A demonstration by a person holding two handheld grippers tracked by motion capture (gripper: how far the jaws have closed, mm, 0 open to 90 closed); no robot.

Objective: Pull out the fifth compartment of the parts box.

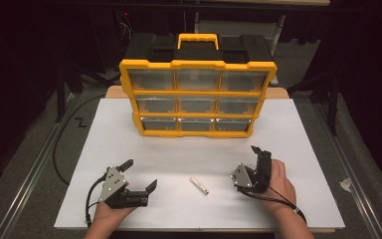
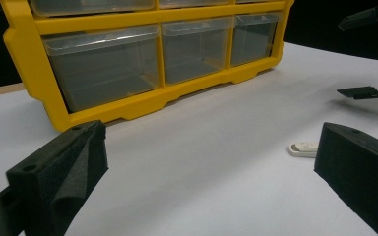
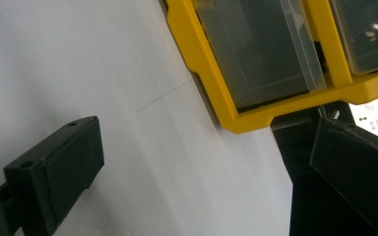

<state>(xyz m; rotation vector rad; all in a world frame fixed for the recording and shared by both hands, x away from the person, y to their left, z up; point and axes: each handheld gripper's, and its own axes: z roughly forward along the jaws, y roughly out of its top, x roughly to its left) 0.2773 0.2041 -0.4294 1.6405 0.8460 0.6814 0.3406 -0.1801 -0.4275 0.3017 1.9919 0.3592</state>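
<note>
Grippers — left gripper (image 1: pixel 140 175) wide, right gripper (image 1: pixel 251 160) wide, white stick (image 1: pixel 199 185) between, marking unreadable.

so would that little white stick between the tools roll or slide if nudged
The white stick looks flat-sided, so it would likely slide on the smooth white table, not roll. It seems small, rigid and probably light; its low profile may make pinching fiddly.

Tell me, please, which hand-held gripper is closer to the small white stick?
The right hand-held gripper; the white stick lies slightly nearer it than the left one.
</note>
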